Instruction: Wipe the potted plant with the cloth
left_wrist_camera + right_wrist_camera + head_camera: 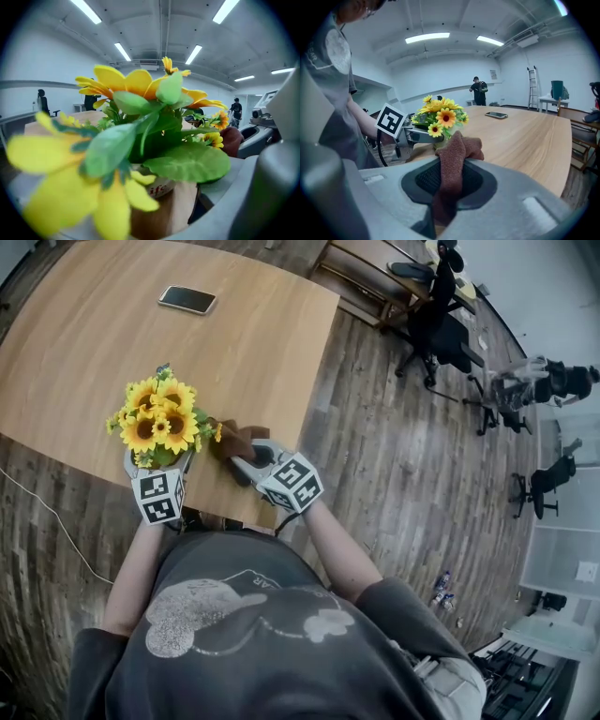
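Potted plant (159,423) at near edge of the surface (94,352) reads light, top-heavy, petals floppy, so steady it low on the pot (161,186), which stands between the wide-open left tongs (157,468); right tongs (244,463) pinch the soft cloth (236,440) just right of it.

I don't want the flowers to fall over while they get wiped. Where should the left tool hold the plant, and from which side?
Probably the pot, low down, under the leaves, coming from the near edge of the table, where the left tool sits with jaws open. The pot is firm and narrow; the flowers spread wide and would bend.
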`<state>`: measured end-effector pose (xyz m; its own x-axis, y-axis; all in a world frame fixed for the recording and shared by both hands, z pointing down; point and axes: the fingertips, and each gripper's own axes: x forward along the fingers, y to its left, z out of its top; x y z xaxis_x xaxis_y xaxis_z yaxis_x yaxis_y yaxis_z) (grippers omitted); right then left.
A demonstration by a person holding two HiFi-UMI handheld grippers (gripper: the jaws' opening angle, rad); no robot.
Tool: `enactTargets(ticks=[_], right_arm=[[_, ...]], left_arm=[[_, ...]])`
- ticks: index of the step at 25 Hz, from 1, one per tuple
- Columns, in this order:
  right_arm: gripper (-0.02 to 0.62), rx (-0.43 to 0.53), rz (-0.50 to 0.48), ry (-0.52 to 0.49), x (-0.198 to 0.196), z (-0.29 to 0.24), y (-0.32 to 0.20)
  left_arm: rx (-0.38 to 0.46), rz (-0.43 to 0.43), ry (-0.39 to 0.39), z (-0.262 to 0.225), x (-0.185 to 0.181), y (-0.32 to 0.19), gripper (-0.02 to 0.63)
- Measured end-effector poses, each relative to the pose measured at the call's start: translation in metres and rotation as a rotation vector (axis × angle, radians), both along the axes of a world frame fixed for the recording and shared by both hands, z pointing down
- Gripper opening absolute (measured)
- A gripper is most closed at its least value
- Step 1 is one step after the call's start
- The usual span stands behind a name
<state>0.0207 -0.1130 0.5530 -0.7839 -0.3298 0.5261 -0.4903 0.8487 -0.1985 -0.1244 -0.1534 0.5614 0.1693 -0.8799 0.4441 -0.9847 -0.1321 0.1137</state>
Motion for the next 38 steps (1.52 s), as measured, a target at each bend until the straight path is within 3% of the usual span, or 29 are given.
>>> enactTargets(ticks=[5, 12, 25, 31, 38], right_arm=[[0.058, 0.005, -0.008, 0.002, 0.000, -0.001, 0.000], [0.058, 0.019, -0.017, 0.006, -0.004, -0.003, -0.004], [0.058, 0.051, -0.028, 0.085, -0.025, 0.006, -0.037], [0.058, 0.027, -0.035, 0.118, -0.040, 0.020, -0.061], [0.058, 0.023, -0.145, 0.129, -0.071, 0.023, -0.069]], left_arm=[[0.005, -0.032, -0.080, 0.004, -0.005, -0.012, 0.603], [0.002, -0.017, -0.082, 0.006, -0.005, -0.011, 0.577], [0.051, 0.188, -0.050, 0.000, -0.008, 0.000, 0.574], [0.086, 0.335, -0.052, 0.000, 0.009, 0.010, 0.571], [0.109, 0.458, -0.061, 0.003, 0.011, 0.018, 0.571]])
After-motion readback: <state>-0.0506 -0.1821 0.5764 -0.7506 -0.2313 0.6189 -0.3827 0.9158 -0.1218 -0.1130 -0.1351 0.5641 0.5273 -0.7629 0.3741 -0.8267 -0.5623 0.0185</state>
